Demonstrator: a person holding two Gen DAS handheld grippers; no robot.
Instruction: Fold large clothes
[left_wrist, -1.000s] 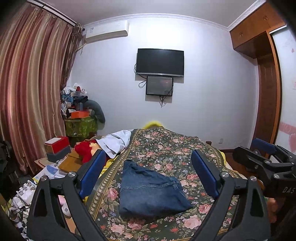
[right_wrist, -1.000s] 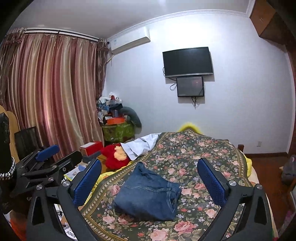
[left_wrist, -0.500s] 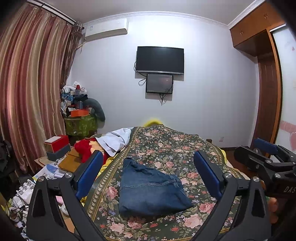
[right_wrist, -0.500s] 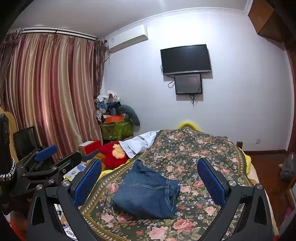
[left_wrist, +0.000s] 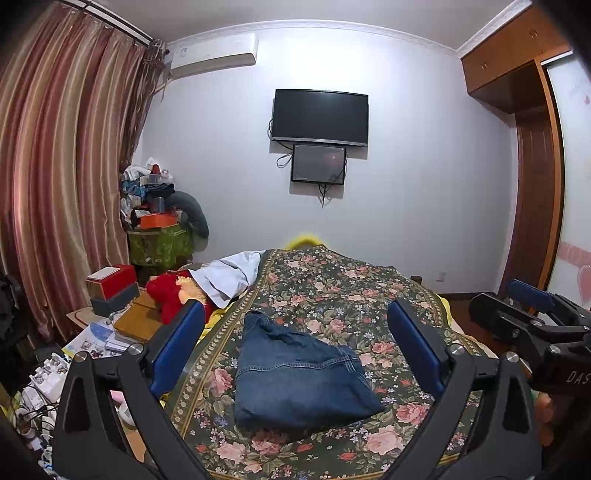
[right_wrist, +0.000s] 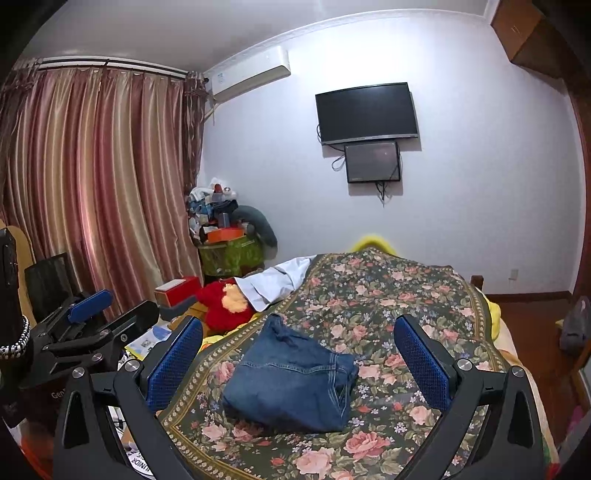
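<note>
Folded blue jeans (left_wrist: 299, 373) lie in a compact bundle on the floral bedspread (left_wrist: 351, 291); they also show in the right wrist view (right_wrist: 291, 380). My left gripper (left_wrist: 295, 343) is open and empty, held above and in front of the jeans, not touching them. My right gripper (right_wrist: 299, 350) is open and empty, also held back above the jeans. The right gripper shows at the right edge of the left wrist view (left_wrist: 532, 314); the left gripper shows at the left of the right wrist view (right_wrist: 92, 317).
A white garment (left_wrist: 229, 275) and a red plush toy (left_wrist: 170, 299) lie at the bed's left edge. Boxes, papers and clutter (left_wrist: 110, 291) fill the floor on the left by the curtain (left_wrist: 55, 184). A TV (left_wrist: 319, 114) hangs on the far wall. A wardrobe (left_wrist: 532, 184) stands right.
Both grippers have drifted slightly up and back; the jeans sit a little lower in both views. The jeans have not moved on the bed.
</note>
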